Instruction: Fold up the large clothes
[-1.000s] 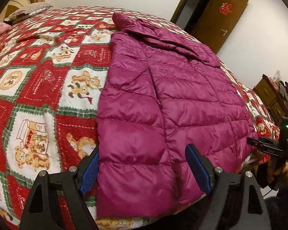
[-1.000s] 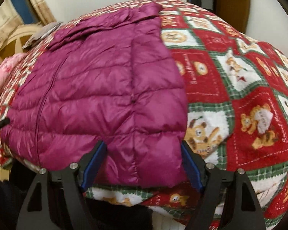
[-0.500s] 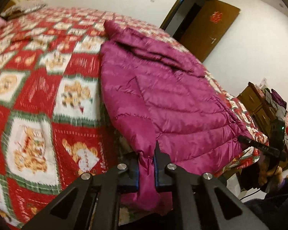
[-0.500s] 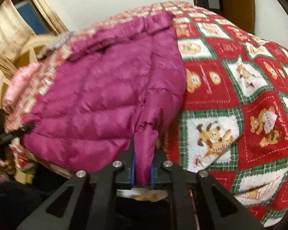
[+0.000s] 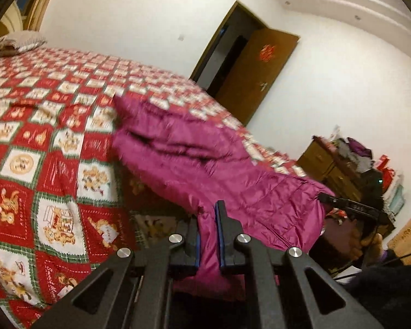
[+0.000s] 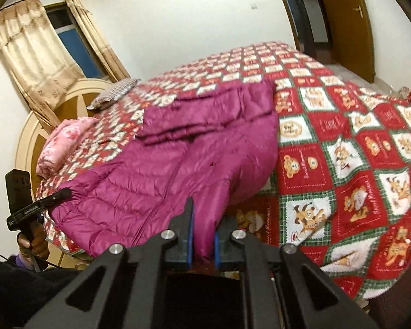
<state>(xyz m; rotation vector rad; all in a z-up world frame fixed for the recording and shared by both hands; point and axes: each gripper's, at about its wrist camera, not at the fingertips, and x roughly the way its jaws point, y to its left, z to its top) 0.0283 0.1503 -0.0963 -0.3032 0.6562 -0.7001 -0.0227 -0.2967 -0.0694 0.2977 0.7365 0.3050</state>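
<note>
Magenta quilted down fabric is pinched between the blue-lined jaws of both tools. The left tool [image 5: 207, 235] is clamped on one bottom corner of the magenta quilted puffer jacket [image 5: 205, 164]; the right tool [image 6: 202, 237] is clamped on the opposite bottom corner. Each corner is gathered into a narrow upright pleat inside the grip.

Relation governing the coming move: the jacket extends straight ahead of both tools, its long axis running from the held hem, nearest the tools, to the collar at the far end. Neither hand is evidently nearer; the two grips sit at matching positions along the hem, side by side, each visible to the other's camera at the hem's outer edge.

Condition of the jacket: the hem end is raised clear of the red, white and green patchwork quilt [image 5: 54, 186] covering the bed, with shadow beneath it. The middle slopes down away from the tools. The far part rests on the quilt, where sleeves appear folded across the body in layered ridges. Fabric is glossy, puffy and horizontally channelled; some motion blur is present.

Judgement: a lengthwise fold is in hand. The hem would need carrying forward, away from the tools, toward the collar, with both corners kept level to avoid skew. Slippery padded fabric may slide.
</note>
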